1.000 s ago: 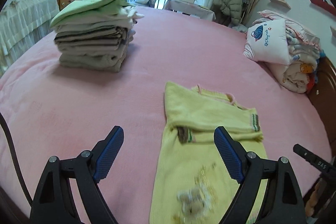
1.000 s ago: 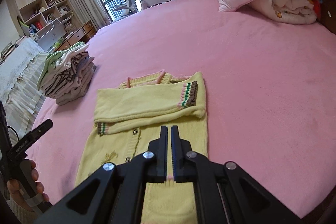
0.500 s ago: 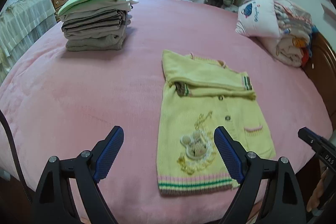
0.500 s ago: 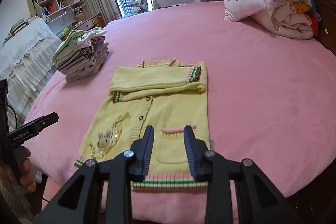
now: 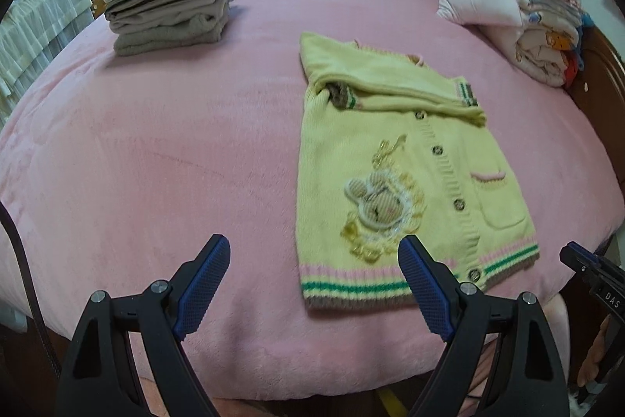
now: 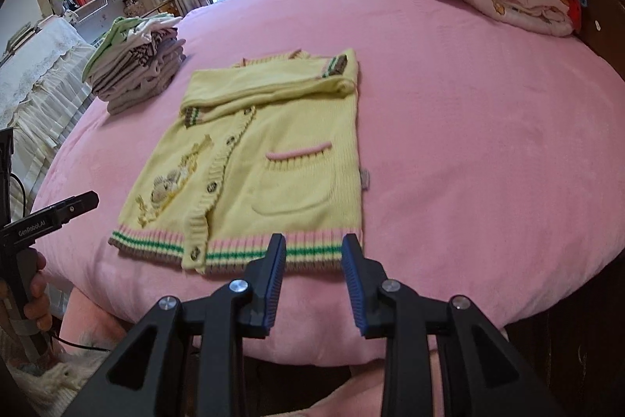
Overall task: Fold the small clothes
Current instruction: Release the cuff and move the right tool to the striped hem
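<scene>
A small yellow knit cardigan (image 5: 394,159) lies flat on the pink bed, both sleeves folded across its chest; it also shows in the right wrist view (image 6: 269,151). Its striped hem (image 6: 234,249) faces me. My left gripper (image 5: 312,280) is open and empty, hovering above the near edge of the bed by the hem's left part. My right gripper (image 6: 312,260) is open and empty, just short of the hem's right part. Neither touches the cardigan.
A stack of folded clothes (image 5: 168,2) sits at the far left of the bed (image 5: 156,143), also seen from the right wrist (image 6: 136,77). A pink pillow and rolled quilts (image 5: 519,14) lie at the far right. Shelves and a window stand beyond.
Both grippers have drawn back toward the bed's near edge, so the whole cardigan shows. The right gripper, shut a second ago, has opened. The left stayed open.
</scene>
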`<state>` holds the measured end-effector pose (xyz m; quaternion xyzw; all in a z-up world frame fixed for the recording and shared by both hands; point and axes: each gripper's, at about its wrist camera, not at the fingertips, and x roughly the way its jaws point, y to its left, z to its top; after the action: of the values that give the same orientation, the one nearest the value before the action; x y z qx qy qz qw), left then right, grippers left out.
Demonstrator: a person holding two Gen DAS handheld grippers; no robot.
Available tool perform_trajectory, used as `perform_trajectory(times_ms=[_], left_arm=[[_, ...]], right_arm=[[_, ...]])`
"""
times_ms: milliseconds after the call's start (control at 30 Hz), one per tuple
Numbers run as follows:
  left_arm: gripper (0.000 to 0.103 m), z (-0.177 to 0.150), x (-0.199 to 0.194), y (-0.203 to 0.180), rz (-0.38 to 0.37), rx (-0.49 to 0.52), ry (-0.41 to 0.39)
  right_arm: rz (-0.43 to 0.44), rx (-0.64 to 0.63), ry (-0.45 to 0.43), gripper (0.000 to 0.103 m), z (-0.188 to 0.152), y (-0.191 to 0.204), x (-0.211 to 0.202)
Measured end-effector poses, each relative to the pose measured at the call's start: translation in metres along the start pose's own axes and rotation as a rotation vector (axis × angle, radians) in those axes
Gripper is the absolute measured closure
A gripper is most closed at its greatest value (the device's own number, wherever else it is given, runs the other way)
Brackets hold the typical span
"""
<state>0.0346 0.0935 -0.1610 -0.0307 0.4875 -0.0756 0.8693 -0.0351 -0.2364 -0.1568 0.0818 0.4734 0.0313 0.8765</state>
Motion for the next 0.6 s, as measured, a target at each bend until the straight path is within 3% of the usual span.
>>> perform_trajectory(times_ms=[600], left_arm=[[0.016,-0.021,0.049,0.037,-0.155,-0.142,0.098]], right_arm=[[0.046,0.068,0.047,0.073,-0.008,-0.023,0.034]])
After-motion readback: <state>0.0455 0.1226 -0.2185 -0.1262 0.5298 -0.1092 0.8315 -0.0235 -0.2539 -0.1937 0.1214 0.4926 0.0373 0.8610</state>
